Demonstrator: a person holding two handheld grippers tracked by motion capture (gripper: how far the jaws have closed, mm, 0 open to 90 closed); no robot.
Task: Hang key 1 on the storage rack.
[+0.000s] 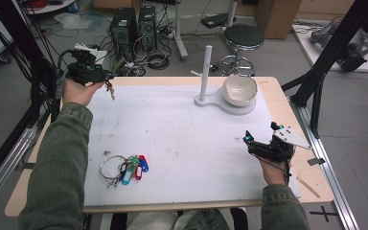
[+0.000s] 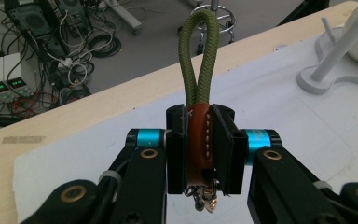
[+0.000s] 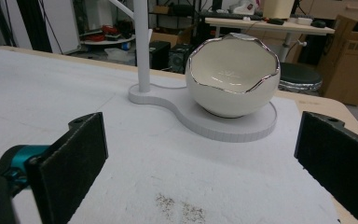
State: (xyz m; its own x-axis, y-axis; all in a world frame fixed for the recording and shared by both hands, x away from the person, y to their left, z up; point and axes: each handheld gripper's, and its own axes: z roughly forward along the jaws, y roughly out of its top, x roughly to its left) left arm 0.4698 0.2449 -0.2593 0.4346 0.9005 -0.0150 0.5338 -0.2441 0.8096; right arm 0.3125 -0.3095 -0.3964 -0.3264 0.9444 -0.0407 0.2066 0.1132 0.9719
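Nearest the person, by the front edge of the white mat [image 1: 182, 139], lies a bunch of keys [image 1: 124, 170] on a wire ring with coloured plastic tags, untouched. At the right side of the mat the right gripper [image 1: 261, 139] rests low with its jaws spread wide and nothing between them, aimed at the bowl [image 3: 233, 77]. Farther off, above the table's far left corner, the left gripper [image 2: 200, 144] is clamped on a keychain [image 2: 199, 135] by its brown leather sleeve, the olive cord loop standing up past the jaws and the metal clip hanging below. It looks light and limp; the cord would flop, so the stitched leather is the firm place to grip. Beyond stands a white peg stand [image 1: 206, 72] beside the thin-walled, likely fragile bowl.
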